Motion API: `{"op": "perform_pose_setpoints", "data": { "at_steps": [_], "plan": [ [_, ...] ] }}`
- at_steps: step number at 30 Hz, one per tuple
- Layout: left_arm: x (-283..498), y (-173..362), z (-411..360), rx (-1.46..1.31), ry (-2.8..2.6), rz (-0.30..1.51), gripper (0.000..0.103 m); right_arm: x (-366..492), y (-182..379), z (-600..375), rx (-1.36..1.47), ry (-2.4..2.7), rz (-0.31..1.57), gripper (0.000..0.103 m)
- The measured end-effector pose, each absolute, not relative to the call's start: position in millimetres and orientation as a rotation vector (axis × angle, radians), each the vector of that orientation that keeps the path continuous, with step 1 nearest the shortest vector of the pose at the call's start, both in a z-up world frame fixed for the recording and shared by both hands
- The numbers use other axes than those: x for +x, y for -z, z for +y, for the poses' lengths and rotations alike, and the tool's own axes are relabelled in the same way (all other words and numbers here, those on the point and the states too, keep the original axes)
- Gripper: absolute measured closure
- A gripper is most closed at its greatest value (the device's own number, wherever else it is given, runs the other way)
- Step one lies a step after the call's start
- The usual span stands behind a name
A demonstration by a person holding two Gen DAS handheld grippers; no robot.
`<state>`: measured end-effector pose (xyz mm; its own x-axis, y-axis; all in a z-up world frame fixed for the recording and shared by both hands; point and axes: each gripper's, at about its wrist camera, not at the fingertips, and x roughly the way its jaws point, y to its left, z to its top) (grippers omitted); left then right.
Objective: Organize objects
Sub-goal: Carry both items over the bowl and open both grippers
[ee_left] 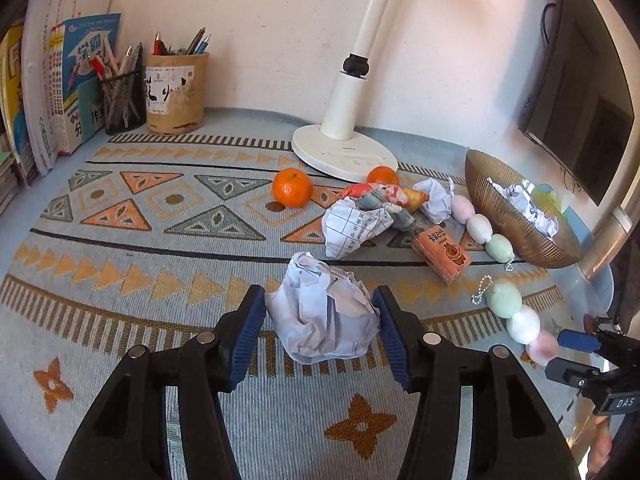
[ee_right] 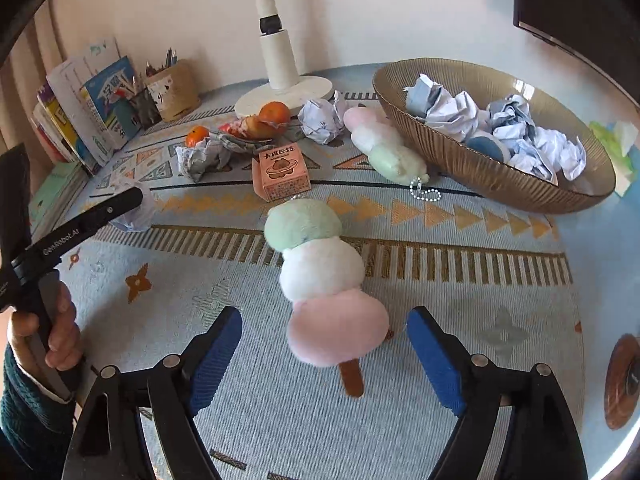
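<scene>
My left gripper (ee_left: 322, 328) is shut on a crumpled paper ball (ee_left: 324, 312); both blue pads press its sides just above the patterned mat. My right gripper (ee_right: 324, 344) stands open around the pink end of a plush dango skewer (ee_right: 320, 264) that lies on the mat, with a gap on each side of the pads. A ribbed golden bowl (ee_right: 460, 148) at the right holds several crumpled paper balls (ee_right: 532, 140). In the right wrist view the left gripper (ee_right: 120, 204) shows at the left, held by a hand (ee_right: 60, 332).
A second dango plush (ee_right: 380, 140), an orange carton (ee_right: 280, 174), two tangerines (ee_left: 292, 187), loose paper balls (ee_left: 352, 228) and a snack wrapper (ee_left: 384, 196) lie mid-mat. A white lamp base (ee_left: 344, 152), pen holders (ee_left: 176, 92) and books (ee_left: 60, 80) stand at the back.
</scene>
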<state>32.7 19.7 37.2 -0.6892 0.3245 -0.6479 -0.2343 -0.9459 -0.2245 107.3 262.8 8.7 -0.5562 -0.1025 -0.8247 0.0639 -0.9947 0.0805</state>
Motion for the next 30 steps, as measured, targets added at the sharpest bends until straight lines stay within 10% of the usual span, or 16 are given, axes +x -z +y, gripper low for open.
{"op": "perform_pose_setpoints", "data": {
  "at_steps": [4,7,30],
  "plan": [
    [33,-36,23,-1.076,-2.623,-0.164,0.05,88,13,262,1.477,2.683,0.005,0.023],
    [37,-37,34,-1.074,-2.619,-0.105,0.05,92,9,260,1.389,2.697,0.025,0.054],
    [-19,-169,266,-0.666,-2.342,0.036,0.05,82,-143,433,0.89,3.31,-0.53,0.056]
  ]
}}
